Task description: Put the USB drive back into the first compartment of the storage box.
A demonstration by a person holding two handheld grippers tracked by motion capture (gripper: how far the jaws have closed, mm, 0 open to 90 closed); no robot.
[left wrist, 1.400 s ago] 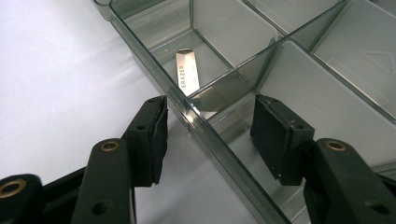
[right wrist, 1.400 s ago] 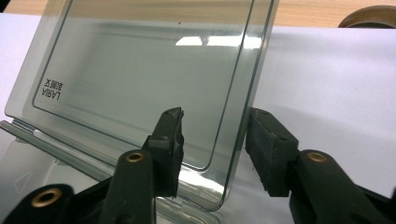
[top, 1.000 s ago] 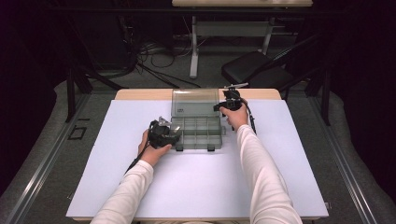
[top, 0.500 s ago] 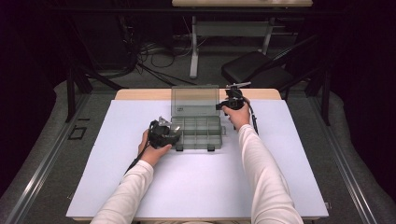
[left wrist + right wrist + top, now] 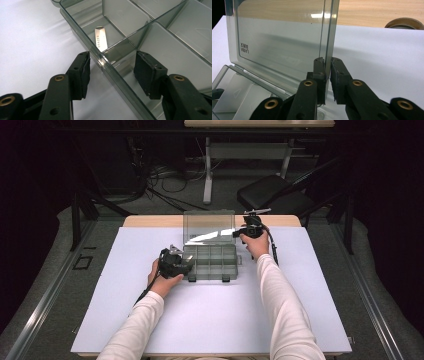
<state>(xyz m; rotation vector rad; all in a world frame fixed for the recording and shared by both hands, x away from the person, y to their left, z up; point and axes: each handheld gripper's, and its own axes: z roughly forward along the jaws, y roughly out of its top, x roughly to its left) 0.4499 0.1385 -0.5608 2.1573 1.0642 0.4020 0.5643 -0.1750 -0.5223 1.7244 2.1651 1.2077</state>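
Observation:
A clear grey compartment box (image 5: pixel 212 262) stands on the white mat, its lid (image 5: pixel 207 227) raised nearly upright. My left gripper (image 5: pixel 187 265) is at the box's left end. In the left gripper view it (image 5: pixel 112 60) stands open astride the box wall (image 5: pixel 105 67), pads clear of it. A small metal strip (image 5: pixel 100 40) lies in the compartment beyond. My right gripper (image 5: pixel 236 233) is at the lid's right edge. Its jaws (image 5: pixel 327 62) have just been closing and now pinch the lid's edge (image 5: pixel 328 37).
The white mat (image 5: pixel 215 320) covers the table, with a wooden strip (image 5: pixel 150 221) at the back. A round brown object (image 5: pixel 404 23) sits on the wood past the lid. Behind the table are a dark chair (image 5: pixel 272 195) and floor cables.
The lid's top edge has come a little higher in the high view. Both hands have kept their places.

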